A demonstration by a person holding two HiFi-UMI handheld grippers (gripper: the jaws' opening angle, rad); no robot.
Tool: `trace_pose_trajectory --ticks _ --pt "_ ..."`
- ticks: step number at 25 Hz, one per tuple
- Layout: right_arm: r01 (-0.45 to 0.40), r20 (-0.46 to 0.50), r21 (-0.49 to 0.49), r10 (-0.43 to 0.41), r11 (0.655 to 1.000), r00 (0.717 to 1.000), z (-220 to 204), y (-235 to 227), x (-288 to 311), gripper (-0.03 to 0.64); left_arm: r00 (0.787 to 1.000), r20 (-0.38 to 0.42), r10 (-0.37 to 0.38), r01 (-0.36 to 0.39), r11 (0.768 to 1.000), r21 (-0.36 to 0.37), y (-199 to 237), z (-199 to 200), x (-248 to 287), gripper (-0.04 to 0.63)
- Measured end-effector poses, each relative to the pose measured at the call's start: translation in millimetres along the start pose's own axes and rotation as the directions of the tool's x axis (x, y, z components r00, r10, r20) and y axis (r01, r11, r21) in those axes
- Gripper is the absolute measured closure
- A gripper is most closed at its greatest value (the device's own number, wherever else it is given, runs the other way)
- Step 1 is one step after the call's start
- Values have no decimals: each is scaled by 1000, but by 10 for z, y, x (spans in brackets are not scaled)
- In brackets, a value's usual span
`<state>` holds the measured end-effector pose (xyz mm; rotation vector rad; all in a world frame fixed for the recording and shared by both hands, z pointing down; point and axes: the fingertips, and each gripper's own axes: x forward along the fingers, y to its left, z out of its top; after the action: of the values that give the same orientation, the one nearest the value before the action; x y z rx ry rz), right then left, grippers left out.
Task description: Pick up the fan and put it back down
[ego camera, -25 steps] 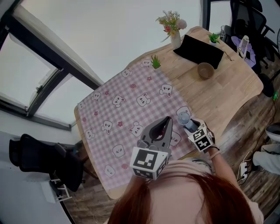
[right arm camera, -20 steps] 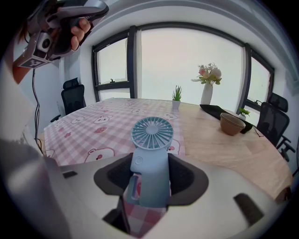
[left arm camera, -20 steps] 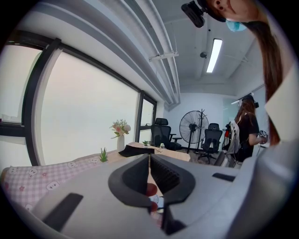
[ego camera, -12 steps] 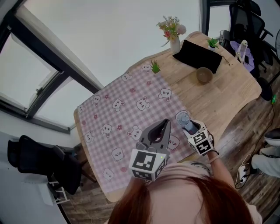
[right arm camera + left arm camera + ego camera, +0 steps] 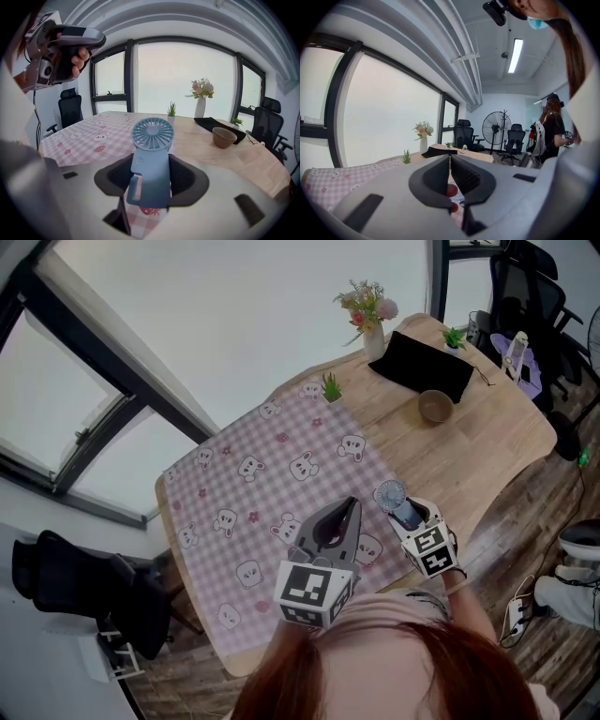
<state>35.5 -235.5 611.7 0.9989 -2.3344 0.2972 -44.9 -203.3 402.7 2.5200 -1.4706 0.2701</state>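
Note:
A small blue hand-held fan (image 5: 151, 159) (image 5: 395, 500) sits between the jaws of my right gripper (image 5: 151, 180) (image 5: 410, 514), which is shut on its handle. The round grille points away from me, and the fan hangs above the pink checked tablecloth (image 5: 272, 474) near the table's front edge. My left gripper (image 5: 339, 523) (image 5: 450, 171) is held in the air to the left of the fan with its jaws shut and nothing between them.
On the wooden table (image 5: 487, 442) stand a brown bowl (image 5: 434, 406) (image 5: 224, 137), a black mat (image 5: 420, 360), a vase of flowers (image 5: 368, 304) (image 5: 201, 98) and a small green plant (image 5: 332, 387). Office chairs (image 5: 539, 296) and a standing fan (image 5: 495, 131) are beyond.
My right gripper has risen with the fan in it, lifting it off the tablecloth. The left gripper has stayed where it was.

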Motion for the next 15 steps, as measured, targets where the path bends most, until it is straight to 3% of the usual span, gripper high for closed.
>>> trace_pose_trajectory --ticks 15 --pt "27 115 14 -29 1000 993 387 -47 -232 402 1000 10 16 -16 1000 7 31 28 -2 580"
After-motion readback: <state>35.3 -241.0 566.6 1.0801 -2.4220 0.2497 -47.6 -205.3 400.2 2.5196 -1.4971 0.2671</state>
